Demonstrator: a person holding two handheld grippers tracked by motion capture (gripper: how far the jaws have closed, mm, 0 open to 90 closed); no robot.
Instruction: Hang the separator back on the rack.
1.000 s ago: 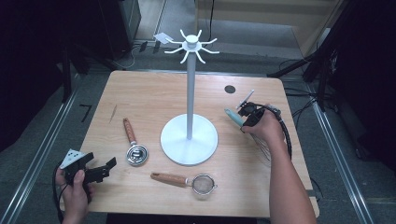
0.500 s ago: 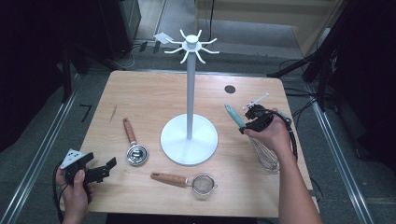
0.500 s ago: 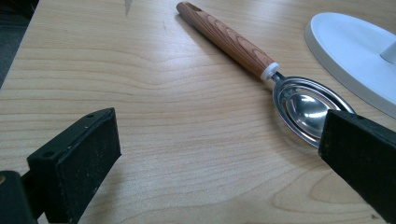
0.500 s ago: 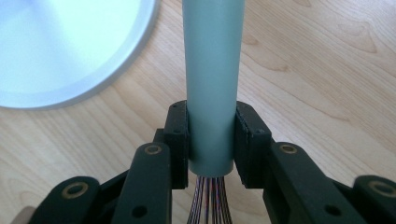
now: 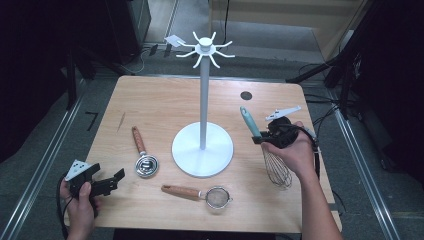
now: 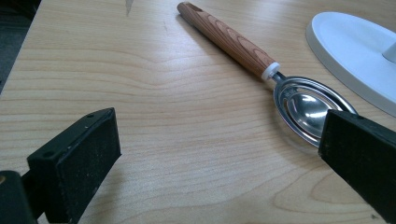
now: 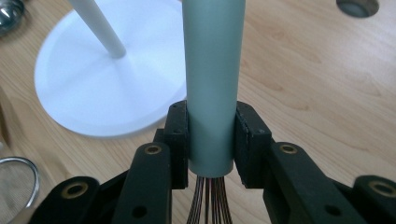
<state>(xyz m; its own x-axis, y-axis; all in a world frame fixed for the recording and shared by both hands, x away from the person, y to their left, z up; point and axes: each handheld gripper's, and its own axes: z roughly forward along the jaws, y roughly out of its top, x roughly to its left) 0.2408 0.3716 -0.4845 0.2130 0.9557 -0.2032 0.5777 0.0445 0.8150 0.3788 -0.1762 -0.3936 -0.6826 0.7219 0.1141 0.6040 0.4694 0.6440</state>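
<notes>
A whisk with a grey-green handle [image 5: 248, 122] and wire head [image 5: 277, 167] is lifted off the table at the right, handle tilted up toward the back left. My right gripper [image 5: 263, 139] is shut on that handle [image 7: 212, 70], its pads [image 7: 177, 140] pressing both sides. The white hook stand [image 5: 202, 95] rises from its round base [image 5: 202, 149] in the table's middle. My left gripper [image 5: 107, 181] stands open at the front left corner, nothing between its jaws; a wooden-handled scoop [image 6: 261, 70] lies ahead of it.
A wooden-handled scoop [image 5: 142, 155] lies left of the stand's base. A small wooden-handled strainer [image 5: 202, 194] lies near the front edge. A dark round hole [image 5: 245, 95] marks the table's back right. The base [image 7: 100, 88] lies close behind the whisk.
The right hand has lifted the whisk and carried it toward the front, tilting the handle upright so the wire head hangs below. The left hand has stayed in place.
</notes>
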